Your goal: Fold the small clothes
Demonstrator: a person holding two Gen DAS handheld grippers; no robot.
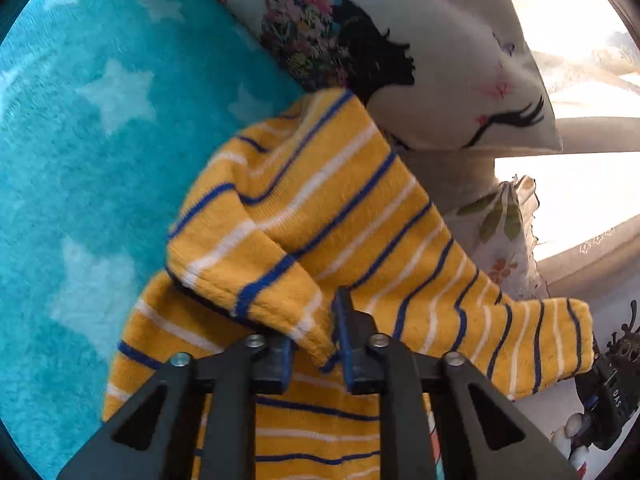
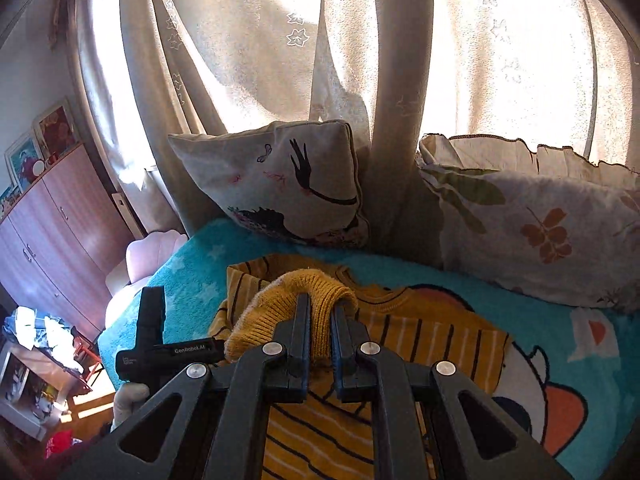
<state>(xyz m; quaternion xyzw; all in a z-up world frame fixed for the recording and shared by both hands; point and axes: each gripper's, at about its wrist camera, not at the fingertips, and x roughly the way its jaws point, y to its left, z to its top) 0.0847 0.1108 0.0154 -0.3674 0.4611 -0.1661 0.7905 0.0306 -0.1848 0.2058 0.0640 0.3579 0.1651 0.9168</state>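
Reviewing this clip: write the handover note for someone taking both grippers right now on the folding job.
Left gripper: shut on a fold of the yellow striped top.
Right gripper: shut on the top's ribbed cuff, lifted off the body.
Top lies on the turquoise star blanket, pillows behind it.
Done: sleeve ends gathered up. Left: lay them across the body, then fold and flatten it.

Pillows (image 2: pixel 276 184) block bed's far edge; blanket (image 1: pixel 80 140) left free.

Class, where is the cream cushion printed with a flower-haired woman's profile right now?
In the right wrist view, the cream cushion leans against the curtain at the turquoise blanket's far edge, left of the leaf-print pillow.
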